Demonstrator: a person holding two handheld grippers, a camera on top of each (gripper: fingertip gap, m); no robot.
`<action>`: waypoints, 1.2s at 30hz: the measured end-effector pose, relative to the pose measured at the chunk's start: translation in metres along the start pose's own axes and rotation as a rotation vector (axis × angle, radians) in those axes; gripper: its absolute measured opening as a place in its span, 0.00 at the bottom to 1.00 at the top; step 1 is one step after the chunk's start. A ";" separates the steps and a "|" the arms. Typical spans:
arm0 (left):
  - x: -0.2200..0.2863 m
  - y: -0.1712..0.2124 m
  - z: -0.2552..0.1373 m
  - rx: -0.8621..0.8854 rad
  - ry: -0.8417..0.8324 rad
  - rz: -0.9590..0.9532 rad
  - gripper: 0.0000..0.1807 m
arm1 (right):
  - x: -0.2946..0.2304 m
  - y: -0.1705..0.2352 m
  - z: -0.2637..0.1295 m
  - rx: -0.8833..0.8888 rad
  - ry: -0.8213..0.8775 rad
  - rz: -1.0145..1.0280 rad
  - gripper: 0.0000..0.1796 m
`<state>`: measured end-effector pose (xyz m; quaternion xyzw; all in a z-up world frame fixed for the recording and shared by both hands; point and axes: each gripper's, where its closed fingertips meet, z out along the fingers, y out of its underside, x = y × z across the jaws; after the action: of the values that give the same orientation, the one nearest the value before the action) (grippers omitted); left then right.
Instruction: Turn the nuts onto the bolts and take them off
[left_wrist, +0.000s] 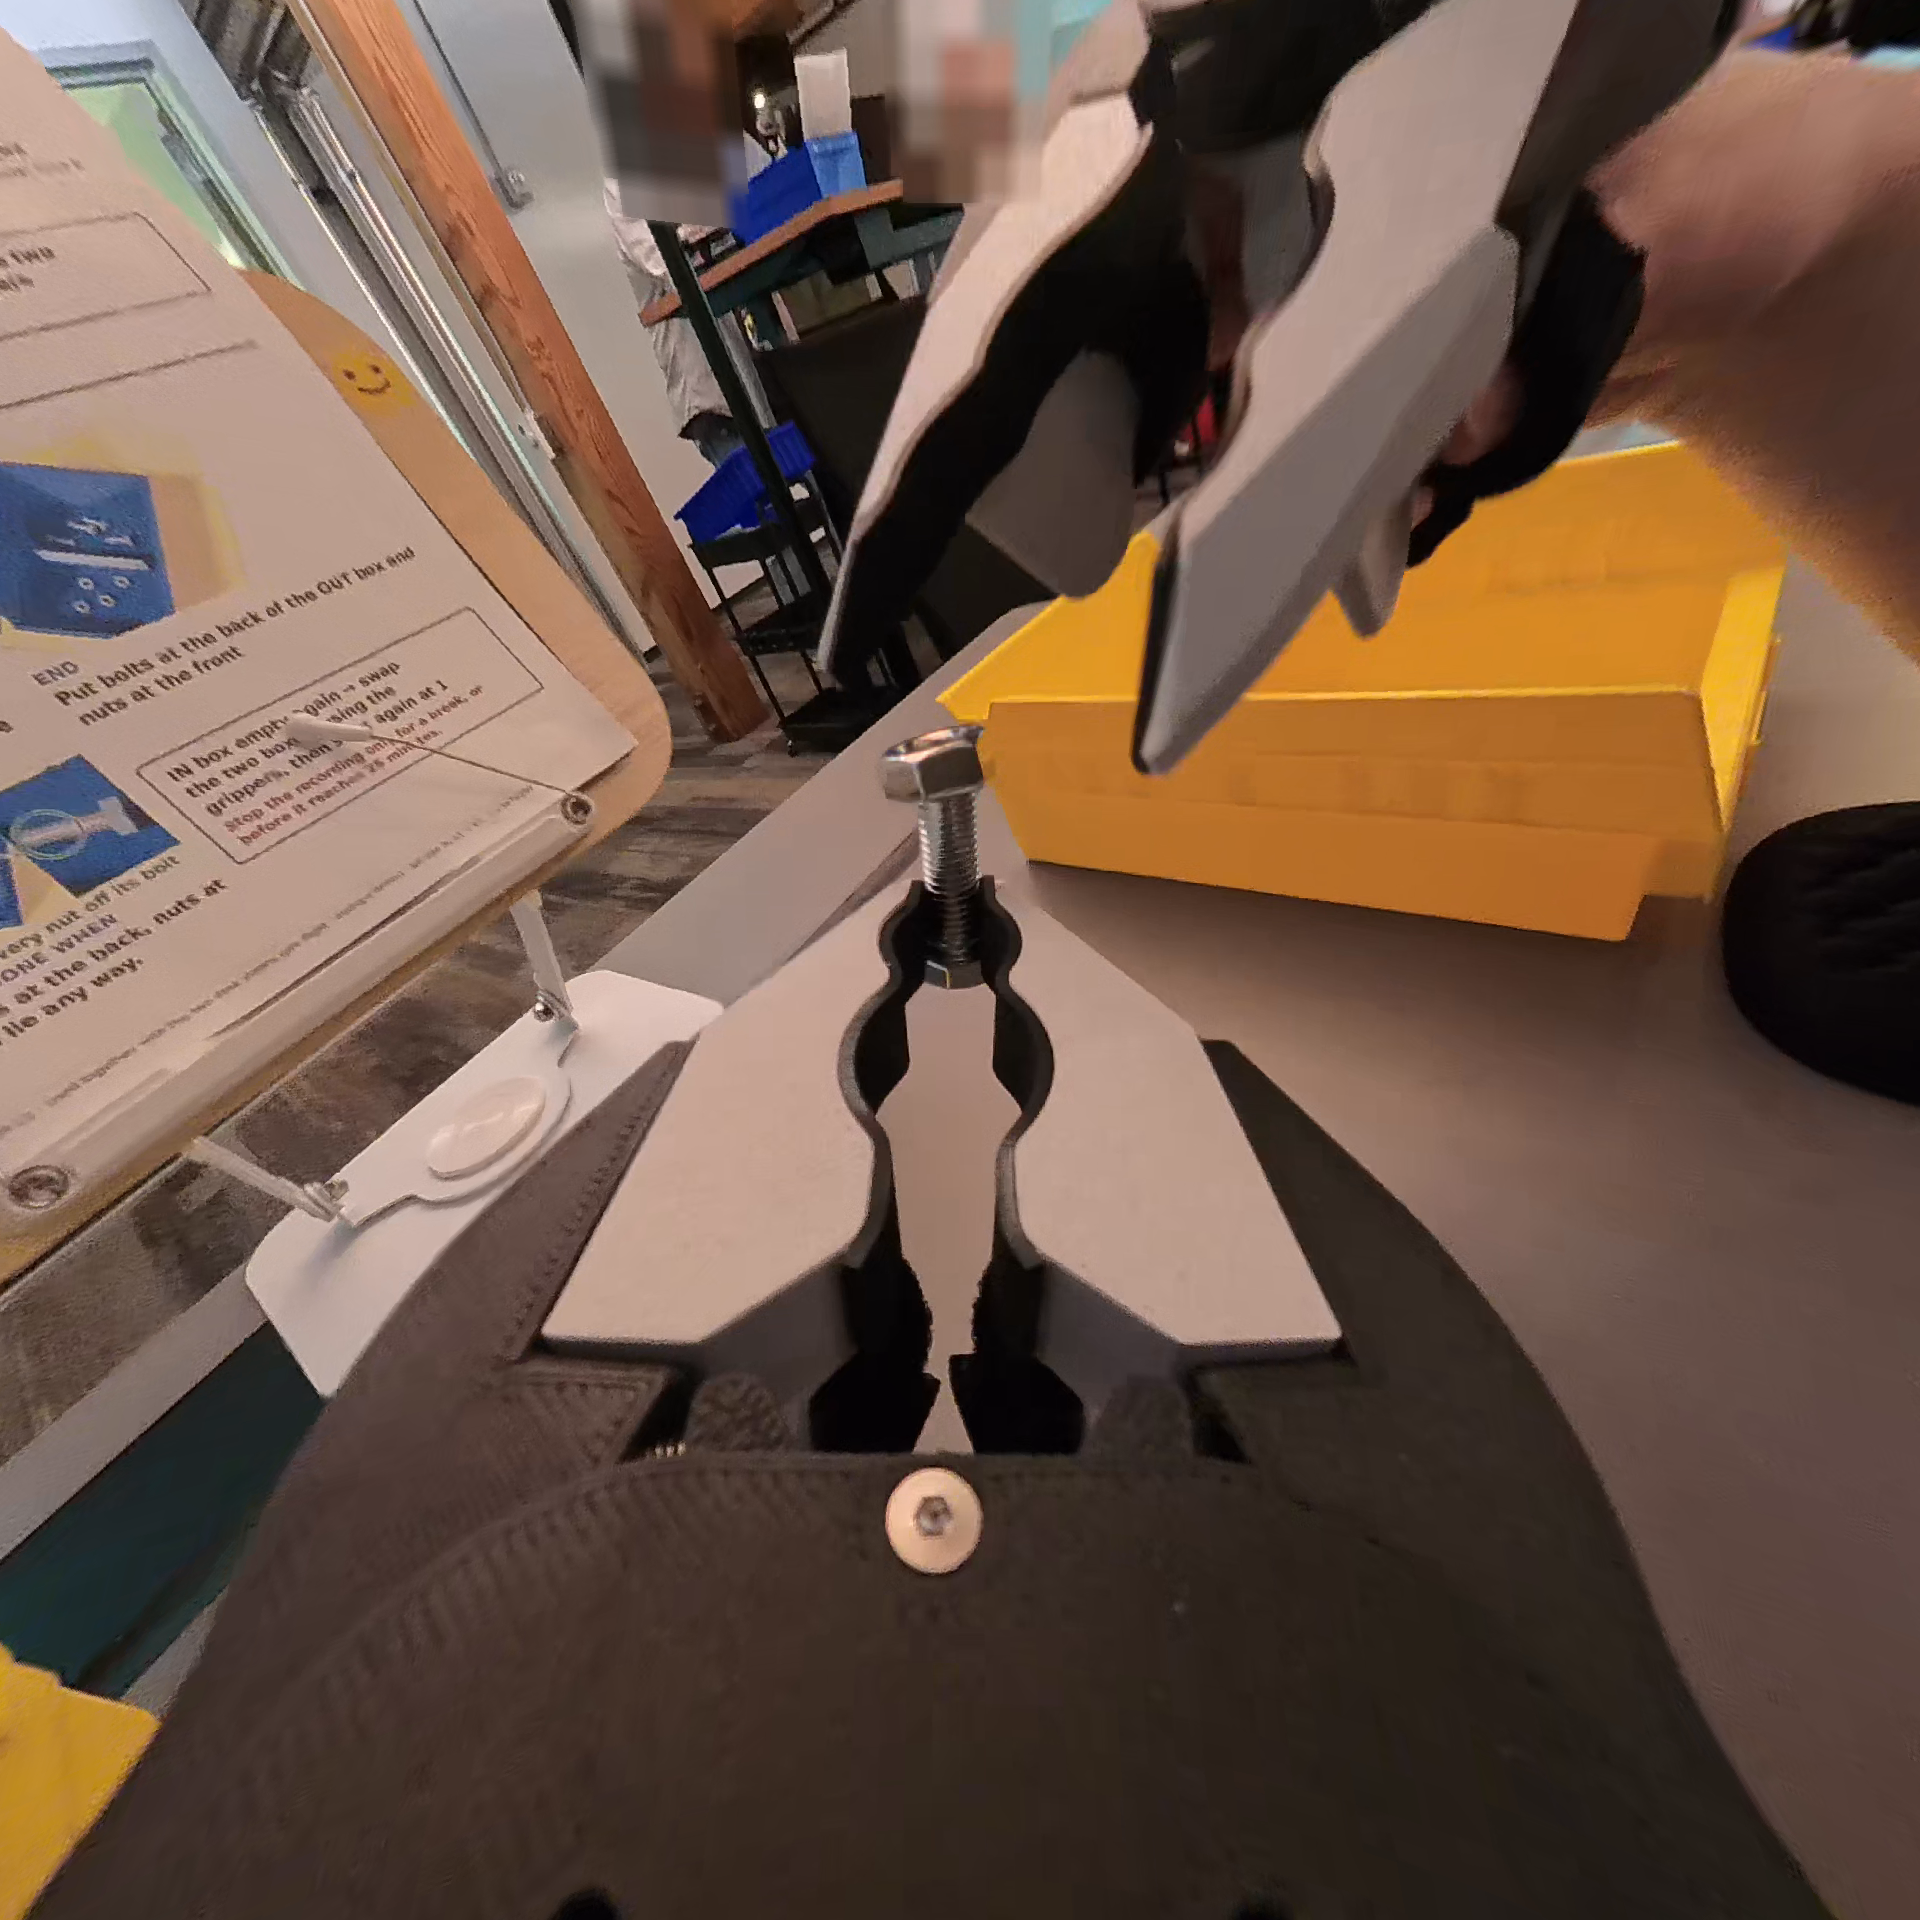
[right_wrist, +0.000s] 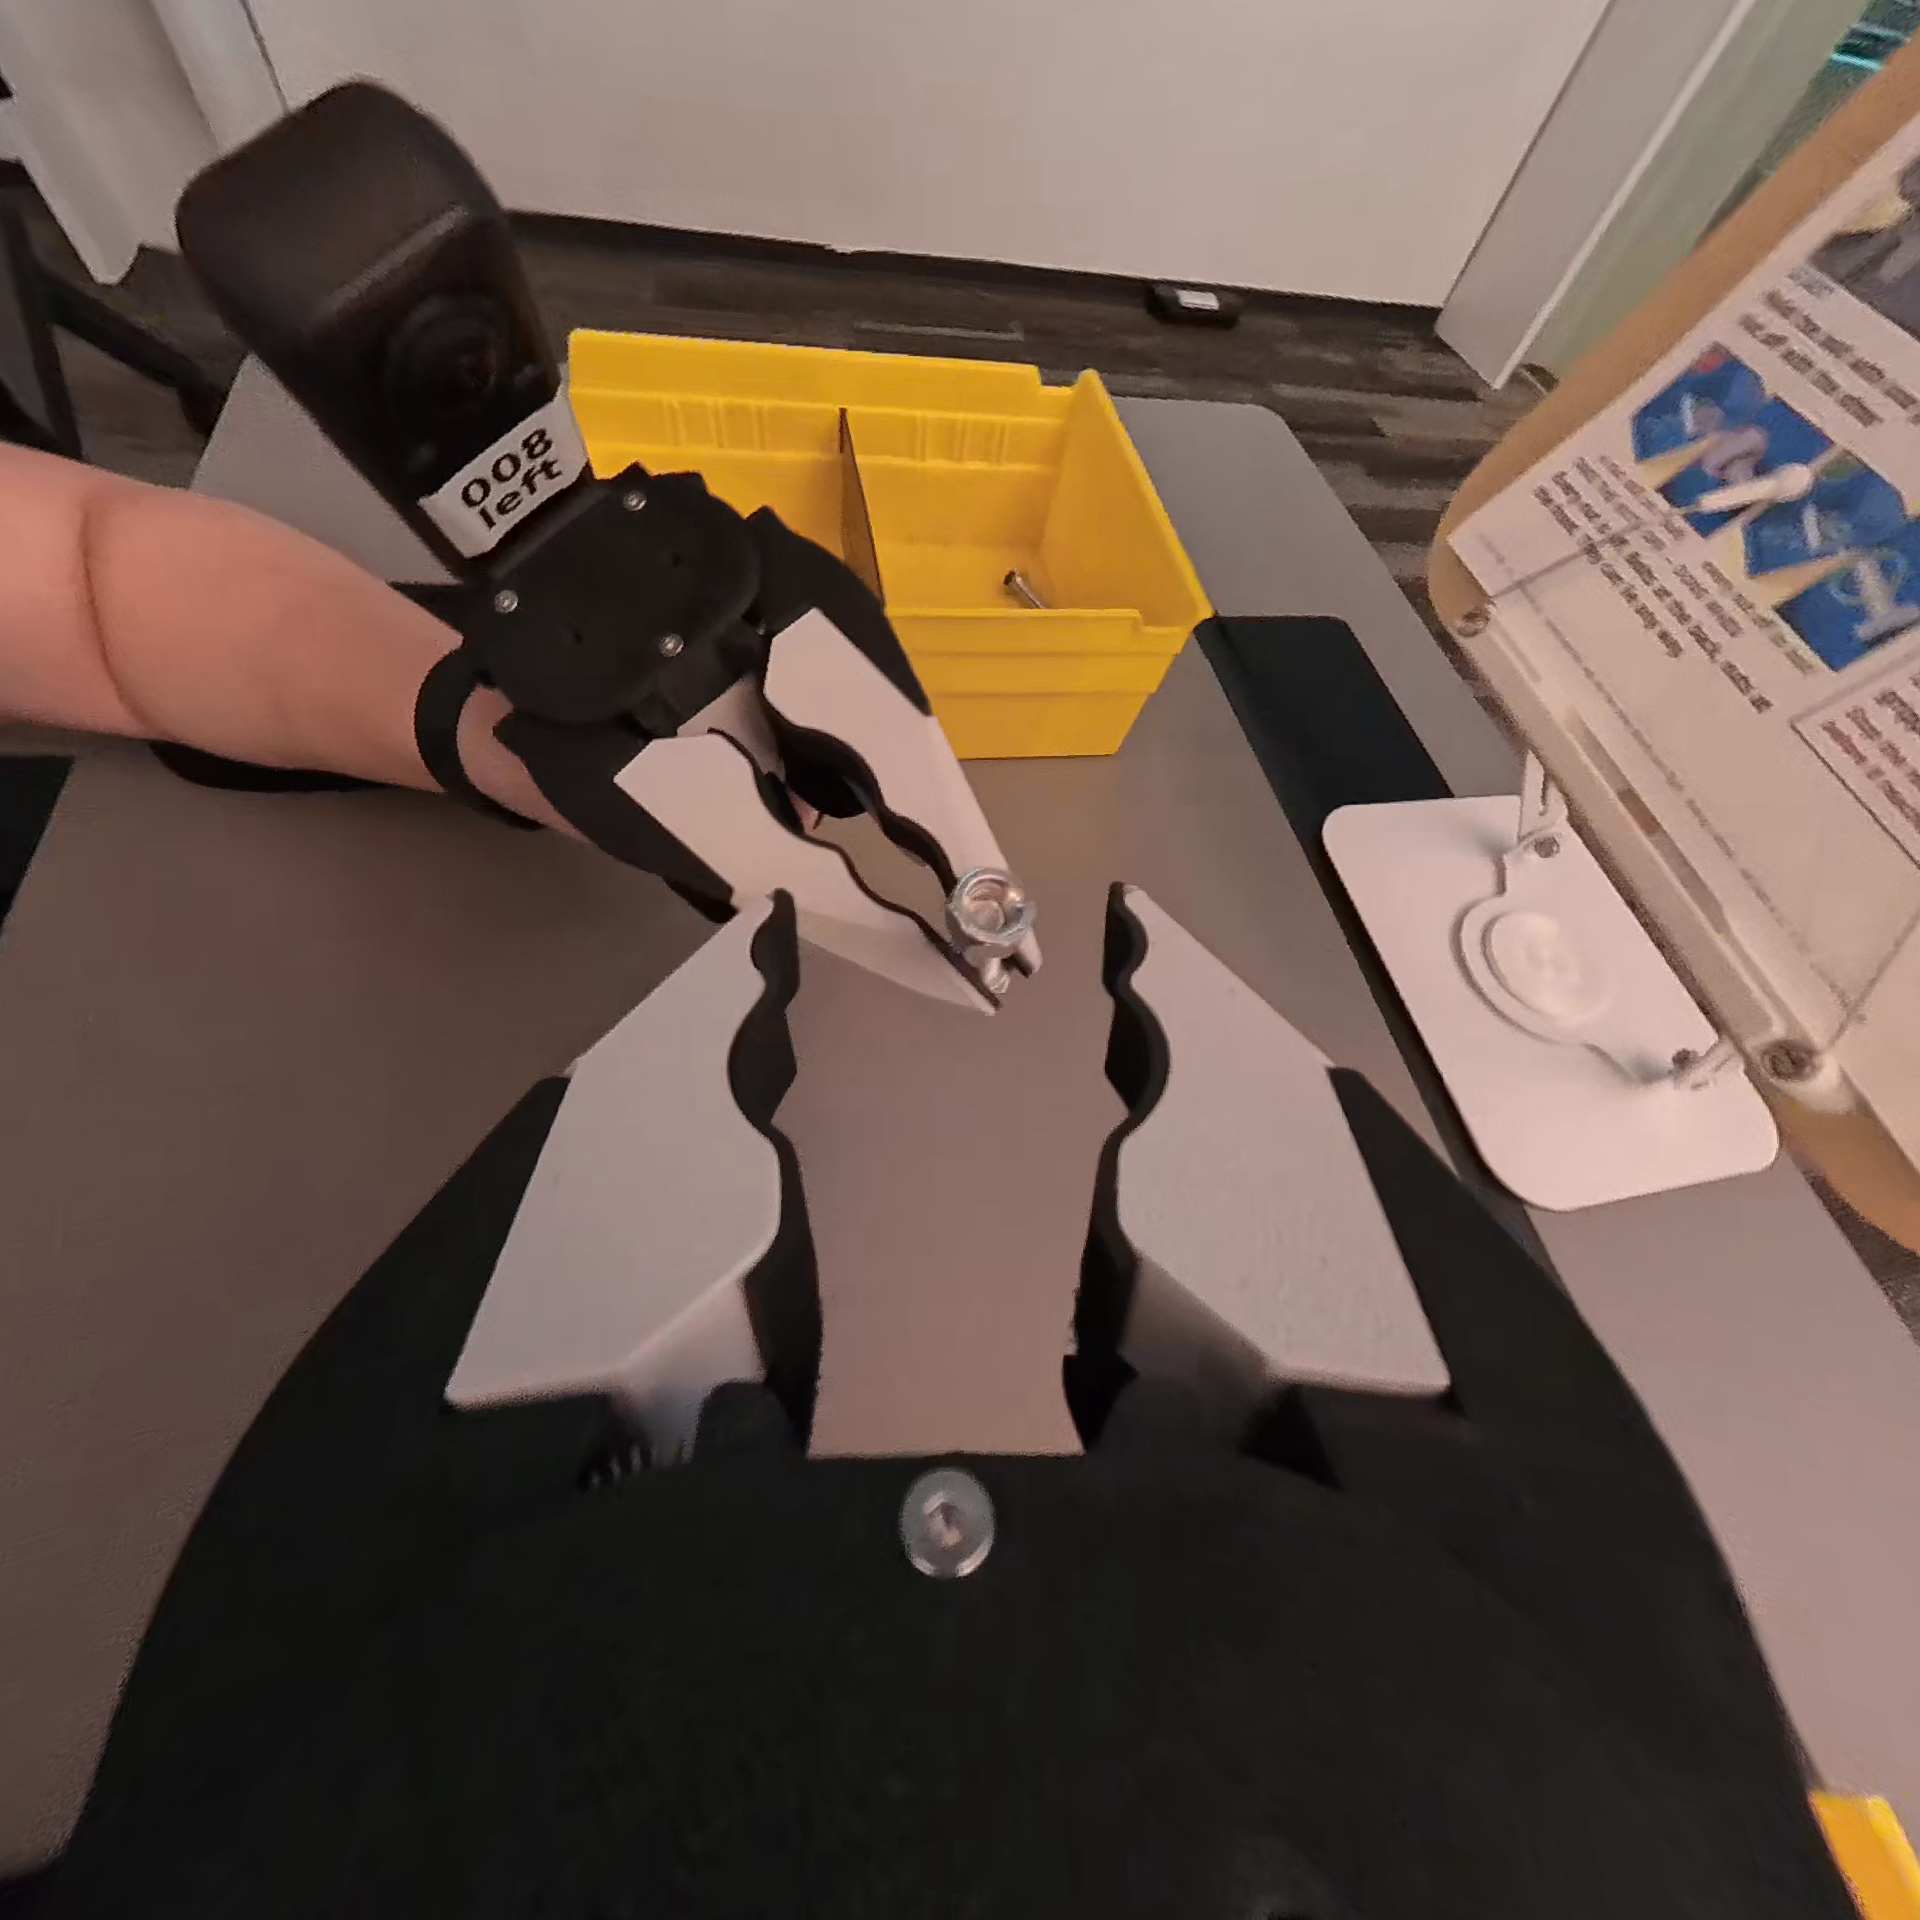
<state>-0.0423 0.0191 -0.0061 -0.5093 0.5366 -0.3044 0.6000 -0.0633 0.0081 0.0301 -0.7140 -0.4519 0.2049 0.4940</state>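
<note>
My left gripper (left_wrist: 951, 914) is shut on the threaded shaft of a silver bolt (left_wrist: 943, 831), which stands up out of the fingertips with its hex head on top. A hex nut (left_wrist: 954, 975) seems to sit at the thread's lower end, between the jaws. In the right wrist view the left gripper (right_wrist: 992, 961) reaches in from the left over the grey table (right_wrist: 312, 987), and the bolt's head (right_wrist: 990, 914) shows at its tips. My right gripper (right_wrist: 948, 909) is open and empty, just short of the bolt. In the left wrist view the right gripper (left_wrist: 997, 701) hangs just above the bolt head.
A yellow bin (right_wrist: 1039, 665) with a divider stands at the table's far side, with one bolt (right_wrist: 1029, 592) in its right compartment. An instruction board (right_wrist: 1714, 623) on a white base (right_wrist: 1538, 997) stands to the right. A black round object (left_wrist: 1829, 945) lies beside the bin (left_wrist: 1351, 790). The gap from one gripper's tips to the other's is roughly 4 centimeters.
</note>
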 end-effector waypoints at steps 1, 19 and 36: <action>-0.001 -0.003 -0.001 0.014 -0.006 0.004 0.04 | -0.003 0.001 0.003 -0.007 -0.006 -0.020 0.33; 0.010 -0.028 -0.011 0.135 0.077 -0.061 0.04 | -0.003 -0.017 -0.014 0.231 -0.180 0.111 0.16; 0.048 -0.046 -0.019 0.199 0.364 -0.157 0.04 | -0.039 -0.017 -0.033 0.259 -0.363 -0.038 0.09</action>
<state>-0.0407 -0.0434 0.0225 -0.4244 0.5620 -0.4888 0.5149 -0.0662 -0.0406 0.0532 -0.5874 -0.5166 0.3769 0.4959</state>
